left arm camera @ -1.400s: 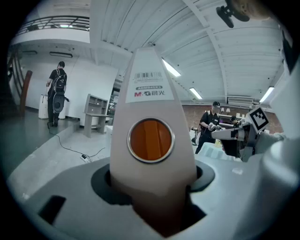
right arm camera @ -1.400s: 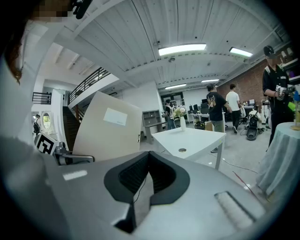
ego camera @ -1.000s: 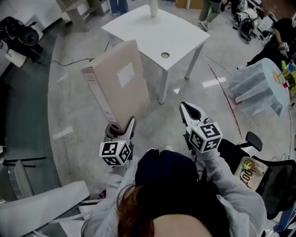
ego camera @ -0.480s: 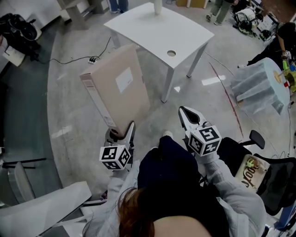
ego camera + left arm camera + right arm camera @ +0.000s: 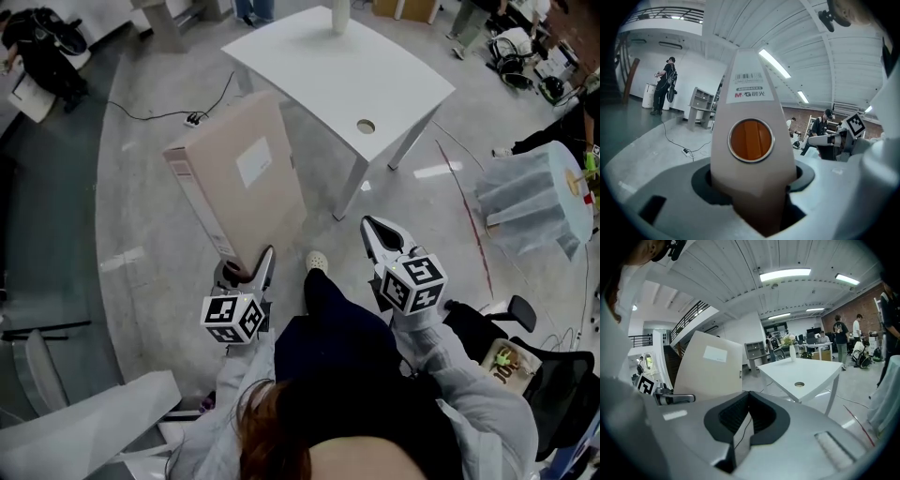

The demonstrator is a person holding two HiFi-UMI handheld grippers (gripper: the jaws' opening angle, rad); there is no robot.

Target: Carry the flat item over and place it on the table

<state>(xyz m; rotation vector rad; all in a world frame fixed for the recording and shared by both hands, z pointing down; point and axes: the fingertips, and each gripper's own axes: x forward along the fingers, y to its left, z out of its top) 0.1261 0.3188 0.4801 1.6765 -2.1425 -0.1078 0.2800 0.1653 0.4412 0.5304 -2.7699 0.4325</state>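
Note:
The flat item is a big beige box file (image 5: 246, 183) with a white label, held upright over the floor. My left gripper (image 5: 246, 267) is shut on its lower corner. In the left gripper view its spine (image 5: 750, 108), with a round orange finger hole, fills the gap between the jaws. My right gripper (image 5: 377, 232) hangs to the right of the file, apart from it, its jaws together on nothing. The white table (image 5: 347, 66) stands ahead, a round hole (image 5: 366, 126) near its front corner. The right gripper view shows the file (image 5: 710, 364) at left and the table (image 5: 806, 369) at right.
A white cylinder (image 5: 339, 14) stands at the table's far edge. A power strip with its cable (image 5: 192, 119) lies on the floor at left. A plastic-wrapped object (image 5: 534, 202) stands at right, a black chair (image 5: 553, 375) at lower right. People stand in the background.
The table has drawn closer and shifted right in the head view, and a shoe now shows stepping forward. Both grippers keep their hold and pose.

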